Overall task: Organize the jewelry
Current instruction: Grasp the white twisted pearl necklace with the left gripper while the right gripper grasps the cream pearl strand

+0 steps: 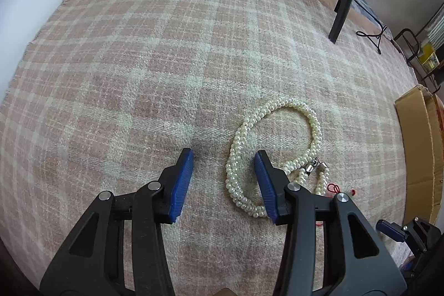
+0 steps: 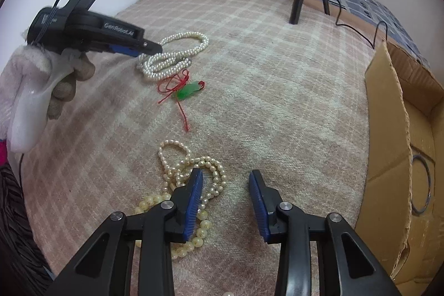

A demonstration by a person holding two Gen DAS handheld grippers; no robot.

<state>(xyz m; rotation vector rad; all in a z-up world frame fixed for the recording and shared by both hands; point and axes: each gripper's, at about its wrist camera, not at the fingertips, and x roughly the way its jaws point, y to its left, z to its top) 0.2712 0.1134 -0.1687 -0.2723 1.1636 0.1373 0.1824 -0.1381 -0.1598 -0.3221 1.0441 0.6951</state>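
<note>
Pink plaid blanket (image 1: 172, 52) on a bed, jewelry scattered beside a cardboard box (image 2: 388, 157)

Left gripper (image 1: 224, 157) hangs with jaws wide and empty, one blue pad over the near edge of the twisted pearl necklace (image 1: 277, 135) lying looped on the blanket; right gripper (image 2: 225, 174) is likewise wide and holding nothing, its left finger above a tangle of cream bead strands (image 2: 191, 171). Between the two piles lies a green jade pendant (image 2: 188, 92) on red cord. A metal bangle (image 2: 421, 182) already sits in the box. The pearl rope looks limp, light and slippery, likely to sag and slide when lifted, so pinching across the thick twisted body near mid-loop seems safer than the small metal clasp ends
</note>
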